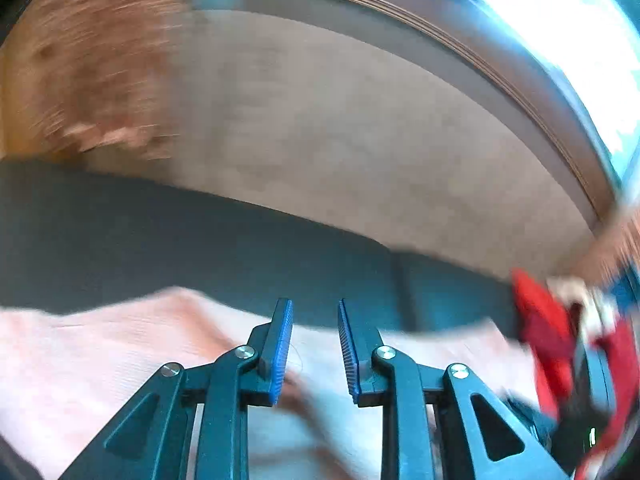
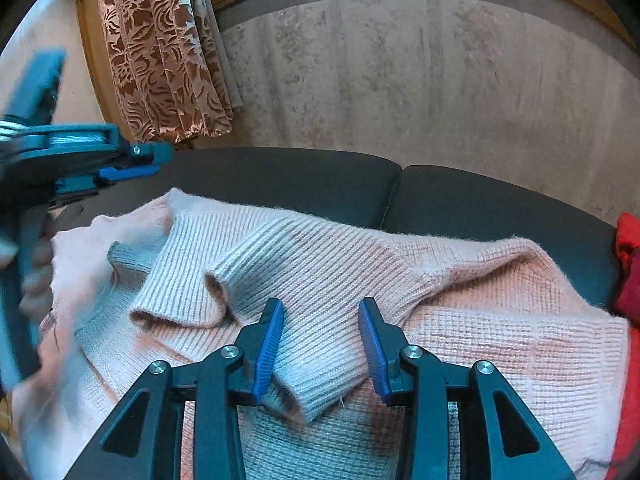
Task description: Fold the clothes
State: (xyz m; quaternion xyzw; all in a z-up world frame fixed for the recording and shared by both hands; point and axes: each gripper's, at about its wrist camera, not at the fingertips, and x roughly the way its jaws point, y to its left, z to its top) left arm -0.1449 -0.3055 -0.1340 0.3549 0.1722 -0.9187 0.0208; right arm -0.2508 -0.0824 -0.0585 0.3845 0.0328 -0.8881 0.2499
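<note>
Left wrist view: left gripper (image 1: 314,346) parted, empty, blurred above pink sweater (image 1: 80,360) at six o'clock, likely repositioning.

Right wrist view: right gripper (image 2: 322,346) spread, straddling ribbed sleeve (image 2: 316,364), sleeves crossed over sweater on dark sofa (image 2: 300,176).

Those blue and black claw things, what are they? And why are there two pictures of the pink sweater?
They are grippers: two-finger tongs a person holds, one in each hand, each carrying a camera that looks out along its fingers. So each picture comes from one gripper. The sharp one is from the right gripper, open above a ribbed sleeve of the pink sweater, which lies on a dark sofa. The left gripper gives the blurry picture; it is open too, holding nothing. Red clothes lie at the right edge.
</note>
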